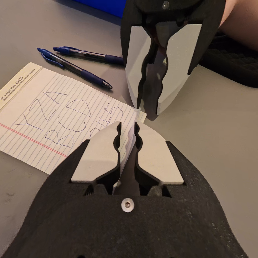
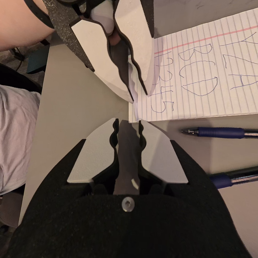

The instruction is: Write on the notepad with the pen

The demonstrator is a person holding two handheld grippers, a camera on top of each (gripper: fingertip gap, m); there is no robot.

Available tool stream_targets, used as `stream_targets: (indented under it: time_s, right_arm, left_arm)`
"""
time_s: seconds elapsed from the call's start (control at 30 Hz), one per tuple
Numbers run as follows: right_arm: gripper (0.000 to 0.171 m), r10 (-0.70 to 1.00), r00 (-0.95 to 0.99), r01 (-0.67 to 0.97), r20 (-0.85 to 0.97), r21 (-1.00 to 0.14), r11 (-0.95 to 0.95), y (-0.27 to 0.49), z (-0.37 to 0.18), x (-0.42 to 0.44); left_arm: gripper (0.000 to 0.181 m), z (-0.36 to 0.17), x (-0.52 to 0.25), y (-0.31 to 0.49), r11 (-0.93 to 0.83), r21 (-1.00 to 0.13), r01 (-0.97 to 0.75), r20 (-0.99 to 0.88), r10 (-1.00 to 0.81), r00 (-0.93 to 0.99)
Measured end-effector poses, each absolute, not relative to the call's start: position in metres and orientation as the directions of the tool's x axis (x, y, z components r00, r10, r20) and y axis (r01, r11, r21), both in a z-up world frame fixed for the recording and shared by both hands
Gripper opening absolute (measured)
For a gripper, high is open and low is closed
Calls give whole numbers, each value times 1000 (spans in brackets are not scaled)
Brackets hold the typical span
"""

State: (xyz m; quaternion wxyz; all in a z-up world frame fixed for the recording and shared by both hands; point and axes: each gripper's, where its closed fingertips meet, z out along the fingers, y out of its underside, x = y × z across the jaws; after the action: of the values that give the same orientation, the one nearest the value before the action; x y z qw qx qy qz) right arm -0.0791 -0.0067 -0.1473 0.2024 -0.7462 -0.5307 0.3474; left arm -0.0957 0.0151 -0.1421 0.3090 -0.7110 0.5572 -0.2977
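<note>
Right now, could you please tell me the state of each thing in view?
Notepad: flat on the table, top sheet written on, corner edge lifted.
Nearer blue pen: lying on the table, tip out, unheld.
Farther blue pen: lying on the table, unheld.
Left gripper: open, astride the lifted edge.
Right gripper: open, at the notepad's corner.

Grey table [image 2: 78, 86], carpeted floor [image 2: 8, 60] beyond its edge

The left hand-held gripper [image 1: 127, 123], black-bodied with pale grey wavy-edged fingers, points forward and down, its jaws a narrow gap apart, with a lifted sheet edge between them. The right hand-held gripper [image 2: 128, 120], of the same build, faces it nearly tip to tip, jaws parted by a similar slim gap. A bare forearm [image 2: 21, 23] shows behind the left one.
</note>
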Motion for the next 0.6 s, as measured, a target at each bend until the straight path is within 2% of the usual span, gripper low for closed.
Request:
stream_targets:
  time_s: [0.27,0.6]
  right_arm:
    - [26,930,200,644,-309,-673,-362,-5,-148,-79]
    - [26,929,202,640,-309,-677,-364,-4,-148,-79]
  left_arm:
    - [18,-149,-94,21,-164,-735,-658,-56,-953,299]
    - [17,-148,-95,23,-163,-747,-644,-77,-942,327]
